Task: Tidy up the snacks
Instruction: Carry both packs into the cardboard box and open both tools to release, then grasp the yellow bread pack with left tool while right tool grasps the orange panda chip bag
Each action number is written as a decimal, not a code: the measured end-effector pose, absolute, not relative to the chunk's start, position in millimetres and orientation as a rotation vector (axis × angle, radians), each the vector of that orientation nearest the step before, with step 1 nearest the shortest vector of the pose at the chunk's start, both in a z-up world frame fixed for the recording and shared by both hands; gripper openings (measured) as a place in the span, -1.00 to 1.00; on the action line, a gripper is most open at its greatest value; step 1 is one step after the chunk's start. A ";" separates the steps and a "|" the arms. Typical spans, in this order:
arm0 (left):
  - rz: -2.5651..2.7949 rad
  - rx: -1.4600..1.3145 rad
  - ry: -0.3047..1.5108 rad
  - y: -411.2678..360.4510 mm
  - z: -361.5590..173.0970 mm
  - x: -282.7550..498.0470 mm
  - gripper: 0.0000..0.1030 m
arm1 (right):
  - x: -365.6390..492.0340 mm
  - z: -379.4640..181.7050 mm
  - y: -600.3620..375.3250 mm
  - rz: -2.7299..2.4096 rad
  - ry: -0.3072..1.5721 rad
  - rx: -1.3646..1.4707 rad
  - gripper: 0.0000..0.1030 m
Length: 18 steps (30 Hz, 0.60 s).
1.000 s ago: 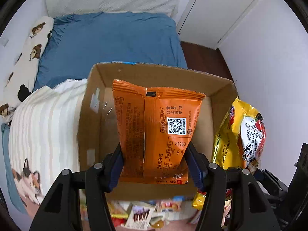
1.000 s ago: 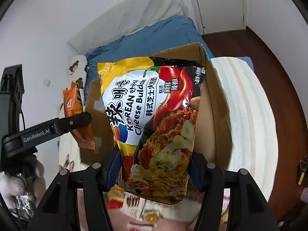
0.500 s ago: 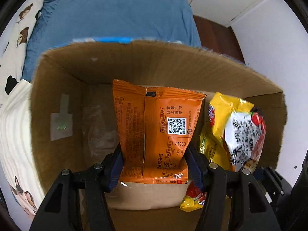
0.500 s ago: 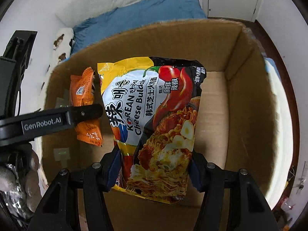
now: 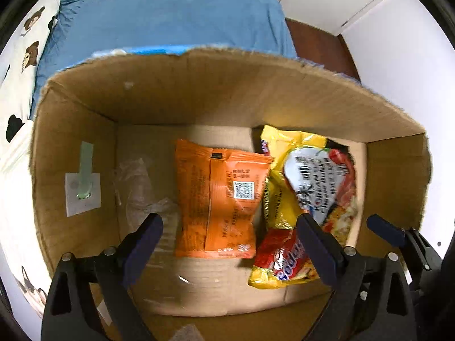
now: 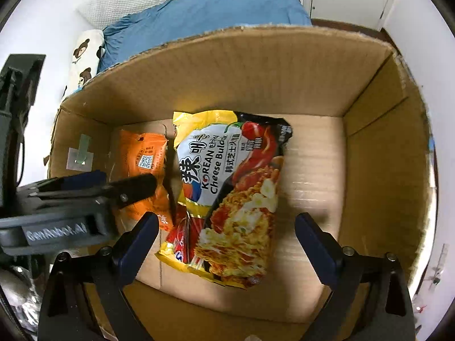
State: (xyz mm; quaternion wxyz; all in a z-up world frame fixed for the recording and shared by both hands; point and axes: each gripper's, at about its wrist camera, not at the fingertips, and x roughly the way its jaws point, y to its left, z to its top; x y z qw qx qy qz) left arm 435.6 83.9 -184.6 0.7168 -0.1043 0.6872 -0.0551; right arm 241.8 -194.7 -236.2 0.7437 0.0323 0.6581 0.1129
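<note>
An open cardboard box (image 5: 199,91) (image 6: 256,71) fills both views. On its floor lies an orange snack packet (image 5: 219,204) (image 6: 142,159), back side up with a QR code. Beside it to the right, a yellow and red Korean Cheese Buldak noodle packet (image 5: 312,187) (image 6: 227,193) rests partly on a red and yellow packet (image 5: 284,258). My left gripper (image 5: 229,224) hangs over the orange packet, its jaws opening, with the pads clear of it. My right gripper (image 6: 227,224) hangs over the noodle packet, jaws opening too, and touches nothing. One left finger (image 6: 128,187) crosses the orange packet.
The box stands on a bed with a blue sheet (image 5: 170,14) and a bear-print pillow (image 5: 25,51). A white label with green tape (image 5: 82,190) sticks to the box's left wall. Clear plastic film (image 5: 139,187) lies on the box floor. Dark wooden floor (image 5: 318,48) shows behind.
Both grippers sank into the box and spread their jaws wide. The orange packet and the noodle packet left the pads and now lie on the box floor.
</note>
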 end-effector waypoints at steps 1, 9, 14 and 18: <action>-0.119 -0.239 1.510 84.5 -179.2 429.6 0.87 | 231.1 -231.2 -196.1 0.245 1.434 0.076 0.91; -0.077 -0.181 1.341 78.8 -117.6 384.8 0.87 | 165.7 -178.4 -225.3 0.200 1.302 0.084 0.91; -0.049 -0.151 1.246 72.7 -88.2 368.2 0.87 | 118.0 -128.4 -239.7 0.183 1.215 0.082 0.91; -0.041 -0.137 1.197 62.8 -81.0 380.5 0.87 | 104.1 -90.6 -235.6 0.183 1.172 0.072 0.91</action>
